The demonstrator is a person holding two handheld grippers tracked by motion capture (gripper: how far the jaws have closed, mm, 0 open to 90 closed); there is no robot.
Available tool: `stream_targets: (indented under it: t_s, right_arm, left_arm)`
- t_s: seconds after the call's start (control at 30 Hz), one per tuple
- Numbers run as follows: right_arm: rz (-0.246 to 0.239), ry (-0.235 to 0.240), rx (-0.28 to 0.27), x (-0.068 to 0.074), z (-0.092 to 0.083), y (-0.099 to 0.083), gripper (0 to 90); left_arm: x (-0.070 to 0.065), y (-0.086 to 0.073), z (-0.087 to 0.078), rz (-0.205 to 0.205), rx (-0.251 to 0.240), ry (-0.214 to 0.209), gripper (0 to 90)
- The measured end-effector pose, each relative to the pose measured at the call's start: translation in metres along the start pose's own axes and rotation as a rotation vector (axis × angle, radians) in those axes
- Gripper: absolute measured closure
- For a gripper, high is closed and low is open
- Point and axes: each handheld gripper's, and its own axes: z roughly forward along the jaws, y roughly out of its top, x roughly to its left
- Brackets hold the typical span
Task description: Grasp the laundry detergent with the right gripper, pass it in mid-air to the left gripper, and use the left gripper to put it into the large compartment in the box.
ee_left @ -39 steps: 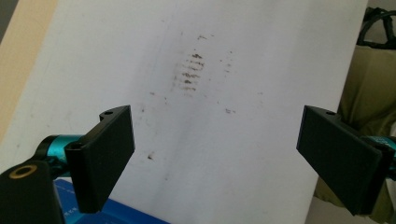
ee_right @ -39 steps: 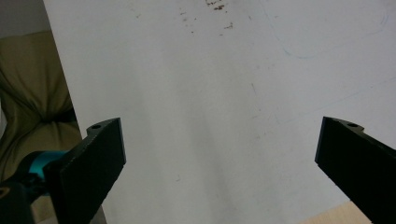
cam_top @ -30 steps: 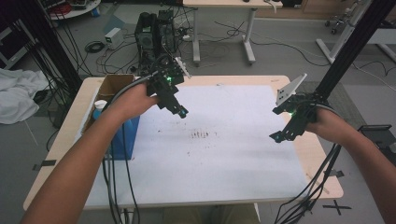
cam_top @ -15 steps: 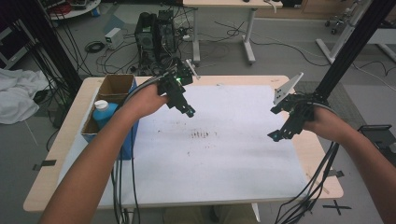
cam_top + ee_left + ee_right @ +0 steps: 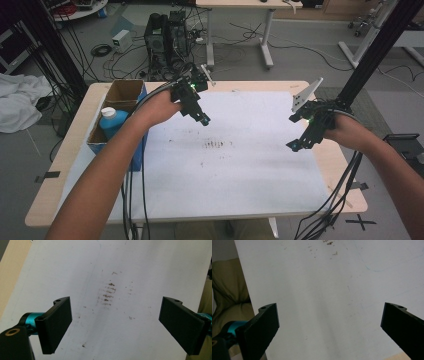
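Observation:
A white sheet (image 5: 240,165) covers most of the wooden table (image 5: 75,145); brown smudges (image 5: 218,145) mark its middle. My left gripper (image 5: 202,119) hangs over the sheet's far left part, jaws wide open and empty (image 5: 115,322), with the smudges (image 5: 108,293) ahead of them. My right gripper (image 5: 295,146) hovers over the sheet's right side, also open and empty (image 5: 329,325). A blue bottle with a white cap (image 5: 111,121) stands in a cardboard box (image 5: 124,92) at the table's left edge.
Cables (image 5: 132,200) trail from both grippers over the table's front edge. A black frame post (image 5: 375,45) rises at the far right corner. Behind the table stand a computer tower (image 5: 165,32) and another desk (image 5: 240,15).
My left gripper has moved right and slightly forward over the sheet. My right gripper has shifted a little toward the near side. Both stay open.

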Motion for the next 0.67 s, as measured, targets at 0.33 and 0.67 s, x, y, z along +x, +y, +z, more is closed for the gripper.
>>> stream_targets:
  t_s: [0.33,0.67]
  right_arm:
    - [-0.014,0.008,0.003,0.001,0.0038,0.0041,0.8]
    - [-0.015,0.004,0.0,0.0022,0.0035,0.004,0.8]
  left_arm:
    - [-0.0009,-0.0029,-0.0039,0.008,0.006,0.005,11.4]
    - [-0.0026,-0.005,-0.0033,-0.001,-0.008,0.01,11.4]
